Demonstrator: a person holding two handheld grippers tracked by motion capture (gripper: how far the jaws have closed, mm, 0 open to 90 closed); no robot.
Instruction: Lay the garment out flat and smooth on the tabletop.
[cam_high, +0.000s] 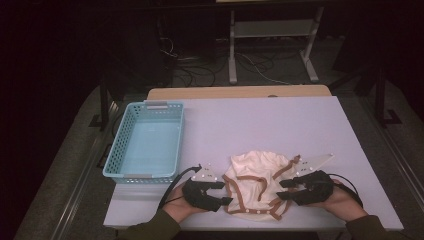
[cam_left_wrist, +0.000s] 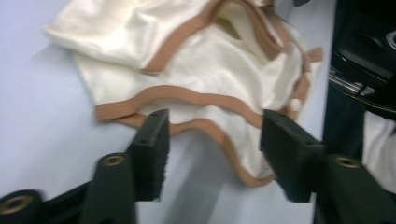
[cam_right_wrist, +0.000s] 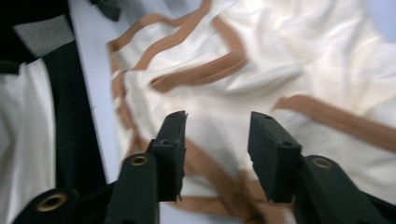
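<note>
Dark floor with loose cables and a pale metal frame (cam_high: 272, 40) lies beyond the far edge of the white desk (cam_high: 280, 120), whose far half is bare. Taking the cream garment (cam_high: 255, 182) with brown trim as the landmark: it lies crumpled on the desk close to the near edge, roughly midway along it. Well to its left and a little farther back stands a light blue basket (cam_high: 125, 150), its long side running along the desk's left edge, with a strip of bare desk between basket and garment. Just left of the garment is the left gripper (cam_high: 225, 192), held in the person's hand at the near edge; its jaws stand moderately apart, nothing pinched between them, the garment's wavy brown hem (cam_left_wrist: 205, 126) lying on the desk just beyond and between the tips. Just right of the garment is the right gripper (cam_high: 284, 190), its jaws also parted and closed on nothing, hanging over the cloth with a brown band (cam_right_wrist: 201, 74) ahead of the tips; whether the pads touch the fabric I cannot tell. Right of that gripper a stretch of bare desk runs to the right edge. Behind the garment, open desk reaches to the wooden strip (cam_high: 240, 92) at the far edge.
</note>
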